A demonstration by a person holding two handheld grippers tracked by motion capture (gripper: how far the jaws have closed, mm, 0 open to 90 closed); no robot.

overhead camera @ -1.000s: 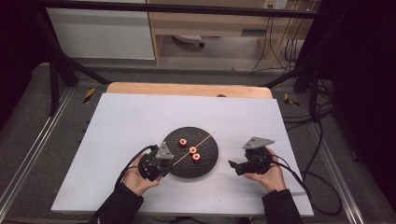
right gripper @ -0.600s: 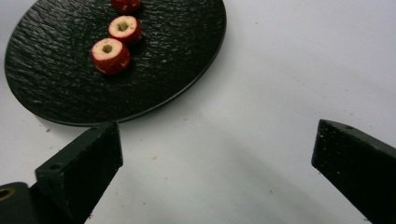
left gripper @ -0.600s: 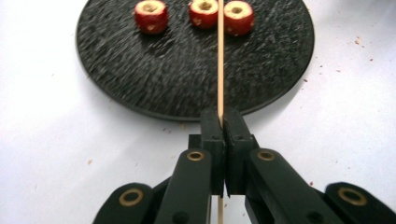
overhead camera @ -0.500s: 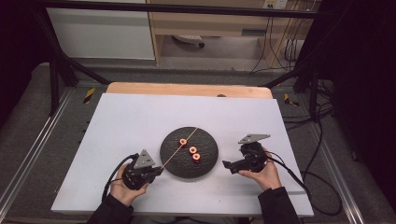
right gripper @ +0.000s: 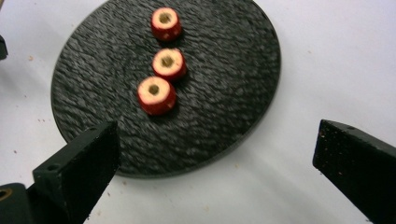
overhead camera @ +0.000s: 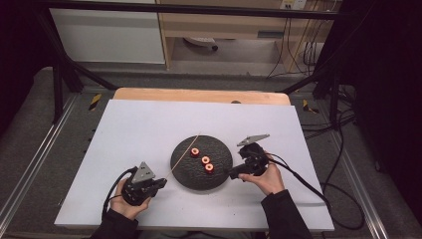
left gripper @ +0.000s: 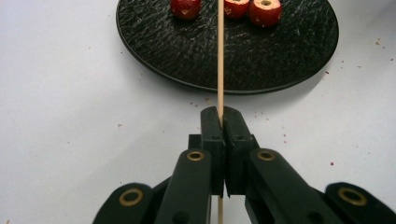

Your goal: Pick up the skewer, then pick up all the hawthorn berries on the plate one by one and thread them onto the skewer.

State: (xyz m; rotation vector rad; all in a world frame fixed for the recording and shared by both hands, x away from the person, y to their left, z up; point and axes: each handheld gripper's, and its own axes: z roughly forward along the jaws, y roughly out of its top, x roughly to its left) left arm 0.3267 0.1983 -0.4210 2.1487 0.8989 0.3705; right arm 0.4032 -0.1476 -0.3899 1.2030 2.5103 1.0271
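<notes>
A round black plate (overhead camera: 191, 174) lies mid-table with three red cored fruit pieces (overhead camera: 205, 160) in a row on it. In the left gripper view the jaws are closed on a thin wooden skewer (left gripper: 220, 60) that reaches over the plate (left gripper: 280, 56) toward the fruit pieces (left gripper: 186, 7). My left gripper (overhead camera: 160, 183) sits at the plate's left front, and the skewer (overhead camera: 185, 154) slants up from it. My right gripper (overhead camera: 234, 174) rests at the plate's right edge, open. Its view shows the fruit pieces (right gripper: 156, 94) on the plate (right gripper: 233, 93) ahead of the spread fingertips (right gripper: 93, 154).
The white tabletop (overhead camera: 139, 129) has free room behind and to both sides of the plate. A wooden strip (overhead camera: 199, 94) runs along its far edge. Cables (overhead camera: 308, 184) trail from both grippers toward the front. Metal rails flank the table.
My left gripper has drawn back to the left front with the skewer, off the plate. The right gripper has edged in toward the plate's right rim.
</notes>
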